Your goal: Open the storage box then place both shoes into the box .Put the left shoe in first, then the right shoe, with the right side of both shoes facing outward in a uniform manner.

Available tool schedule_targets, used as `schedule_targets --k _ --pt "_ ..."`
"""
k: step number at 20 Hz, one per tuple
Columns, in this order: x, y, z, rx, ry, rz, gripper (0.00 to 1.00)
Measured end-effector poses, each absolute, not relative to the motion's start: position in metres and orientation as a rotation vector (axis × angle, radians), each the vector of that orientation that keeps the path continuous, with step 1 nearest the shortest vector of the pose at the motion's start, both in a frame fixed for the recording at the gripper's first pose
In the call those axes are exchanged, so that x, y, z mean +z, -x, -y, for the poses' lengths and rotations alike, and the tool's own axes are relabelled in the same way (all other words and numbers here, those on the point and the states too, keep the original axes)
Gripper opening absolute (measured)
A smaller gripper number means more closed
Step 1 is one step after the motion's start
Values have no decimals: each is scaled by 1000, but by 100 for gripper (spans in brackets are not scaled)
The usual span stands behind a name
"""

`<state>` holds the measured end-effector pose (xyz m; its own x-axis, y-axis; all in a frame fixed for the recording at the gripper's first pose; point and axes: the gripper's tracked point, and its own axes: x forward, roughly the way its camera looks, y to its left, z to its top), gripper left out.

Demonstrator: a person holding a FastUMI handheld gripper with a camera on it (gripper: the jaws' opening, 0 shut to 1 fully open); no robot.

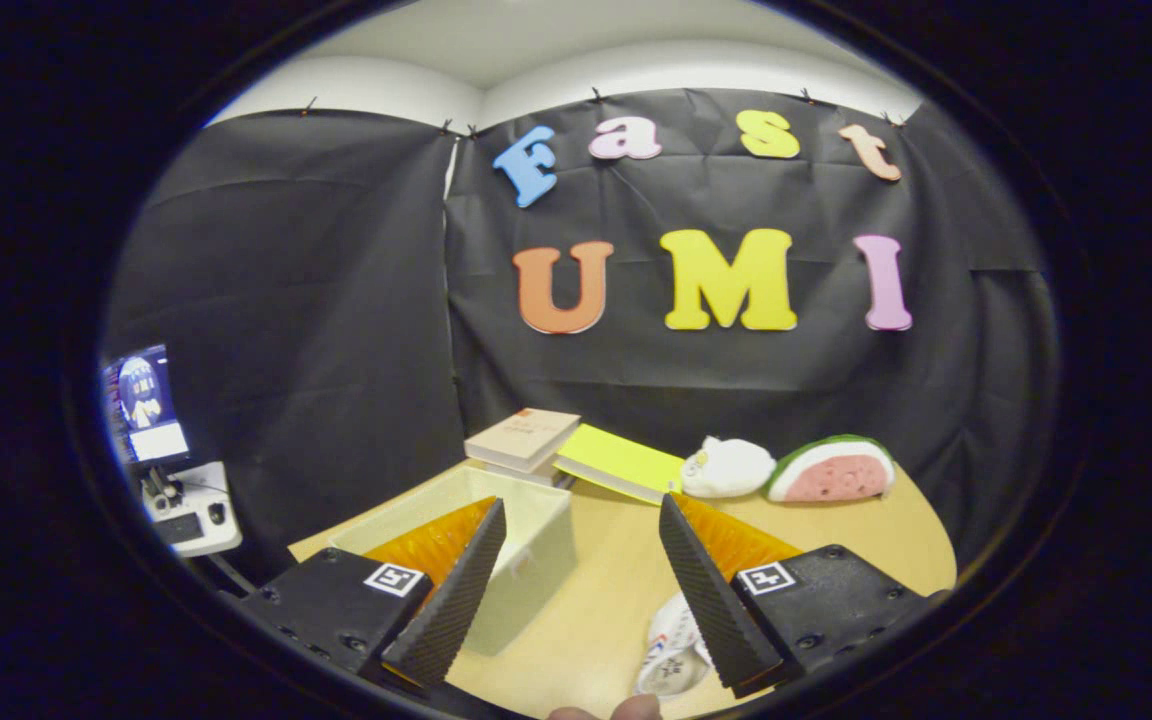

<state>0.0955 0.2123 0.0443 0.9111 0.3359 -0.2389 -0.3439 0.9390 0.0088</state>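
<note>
My gripper [581,512] stands open above the wooden table [606,610], nothing between its fingers. A pale storage box [526,560] sits under and just beyond the left finger [456,590], its top open and its inside showing white. Part of a white shoe [671,650] with markings lies on the table beside the right finger [706,590], partly hidden by it. I cannot tell which shoe it is.
Beyond the box lie a stack of books [523,440] and a yellow book [621,462]. A white plush toy [728,467] and a watermelon-slice plush [831,470] rest at the far right of the table. A monitor and keyboard [161,440] stand off the table's left.
</note>
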Motion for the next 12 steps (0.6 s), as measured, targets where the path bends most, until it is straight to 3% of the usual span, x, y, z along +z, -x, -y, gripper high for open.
schedule_targets --k 5,12 --pt "-23 -105 -141 252 68 -394 100" --pt "-119 -119 -110 213 129 -672 100"
